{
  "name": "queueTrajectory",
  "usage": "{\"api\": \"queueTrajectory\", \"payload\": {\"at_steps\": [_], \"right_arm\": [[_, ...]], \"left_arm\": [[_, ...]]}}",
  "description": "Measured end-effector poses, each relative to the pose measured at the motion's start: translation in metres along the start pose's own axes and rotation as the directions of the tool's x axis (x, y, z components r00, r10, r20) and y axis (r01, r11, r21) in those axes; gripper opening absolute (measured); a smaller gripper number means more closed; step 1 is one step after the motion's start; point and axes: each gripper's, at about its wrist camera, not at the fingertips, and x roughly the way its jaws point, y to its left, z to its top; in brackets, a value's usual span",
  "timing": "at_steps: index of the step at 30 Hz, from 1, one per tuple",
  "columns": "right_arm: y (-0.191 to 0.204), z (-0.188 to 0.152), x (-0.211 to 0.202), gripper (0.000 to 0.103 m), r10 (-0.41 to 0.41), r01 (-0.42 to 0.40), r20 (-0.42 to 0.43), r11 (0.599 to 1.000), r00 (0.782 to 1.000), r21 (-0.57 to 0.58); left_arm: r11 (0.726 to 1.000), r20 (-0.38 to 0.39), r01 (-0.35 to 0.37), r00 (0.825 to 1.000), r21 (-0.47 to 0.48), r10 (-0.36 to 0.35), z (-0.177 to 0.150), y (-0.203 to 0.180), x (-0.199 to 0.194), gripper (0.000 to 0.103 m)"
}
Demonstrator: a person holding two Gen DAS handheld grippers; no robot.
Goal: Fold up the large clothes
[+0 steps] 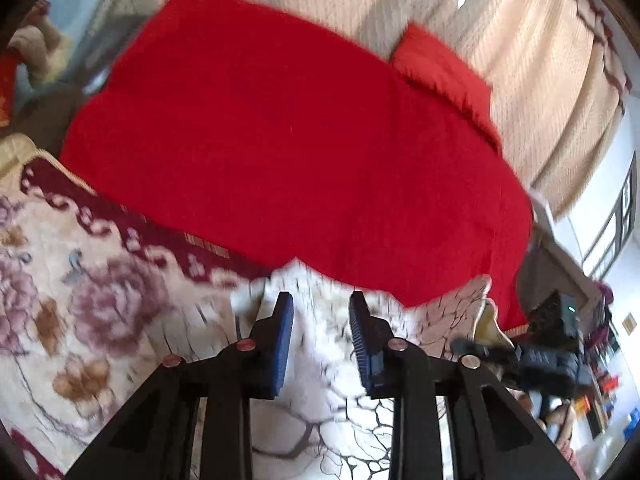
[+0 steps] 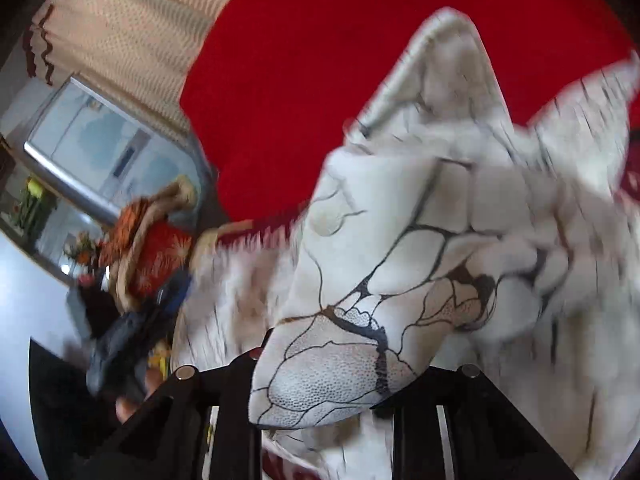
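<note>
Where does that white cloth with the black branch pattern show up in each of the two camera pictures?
Left wrist view: the white patterned cloth lies low in the middle, below and between the open blue pads of the left gripper.
Right wrist view: it fills the centre and right, bunched over the right gripper, whose fingers are hidden.
Shared landmark: the red bedspread behind it.

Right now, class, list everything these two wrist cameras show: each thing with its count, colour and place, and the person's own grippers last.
White garment: one, white with black branch print, bunched up over the right gripper's fingers, above the bed.
Red bedspread: one, red, covering the bed.
Red pillow: one, at the bed's far end by the curtain.
Floral blanket: one, cream with mauve flowers and maroon border, on the bed's near left.
Curtain: one, beige, behind the bed.
Left gripper: black with blue pads, open, empty, above the garment.
Right gripper: black, fingertips hidden by the garment.
</note>
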Motion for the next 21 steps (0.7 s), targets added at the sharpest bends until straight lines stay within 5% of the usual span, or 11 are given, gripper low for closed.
{"api": "queueTrajectory", "payload": {"at_steps": [2, 3, 5, 8, 11, 13, 18, 21], "right_arm": [[-0.002, 0.033, 0.003, 0.024, 0.027, -0.031, 0.085, 0.999, 0.996, 0.040], [-0.004, 0.047, 0.004, 0.024, 0.030, -0.039, 0.132, 0.997, 0.991, 0.069], [-0.021, 0.078, 0.009, 0.024, 0.040, -0.077, 0.215, 0.982, 0.976, 0.170], [-0.058, 0.109, 0.025, 0.033, 0.075, -0.159, 0.247, 0.927, 0.966, 0.341], [-0.088, 0.105, 0.032, 0.085, 0.097, -0.210, 0.257, 0.863, 0.962, 0.459], [-0.090, 0.093, 0.026, 0.084, 0.112, -0.229, 0.280, 0.871, 0.954, 0.435], [-0.064, 0.059, -0.007, 0.084, 0.105, -0.158, 0.220, 0.958, 0.970, 0.241], [-0.045, 0.030, -0.037, 0.083, 0.086, -0.118, 0.223, 0.984, 0.971, 0.135]], "left_arm": [[0.999, 0.054, -0.026, 0.998, -0.038, 0.028, 0.006, 0.007, -0.012, 0.076], [0.997, 0.115, -0.044, 0.992, -0.067, 0.051, 0.008, 0.014, -0.022, 0.079], [0.992, 0.171, -0.063, 0.982, -0.106, 0.081, 0.010, 0.025, -0.032, 0.081], [0.986, 0.104, -0.062, 0.991, -0.156, 0.079, 0.012, 0.042, -0.027, 0.081], [0.986, -0.109, -0.050, 0.994, -0.158, 0.033, 0.008, 0.048, 0.004, 0.081], [0.990, -0.210, -0.015, 0.978, -0.142, -0.016, 0.001, 0.041, 0.019, 0.081], [0.972, -0.256, 0.195, 0.940, -0.133, -0.223, -0.007, -0.005, 0.034, 0.081], [0.978, -0.325, 0.162, 0.925, -0.135, -0.198, -0.018, -0.026, 0.061, 0.085]]}}
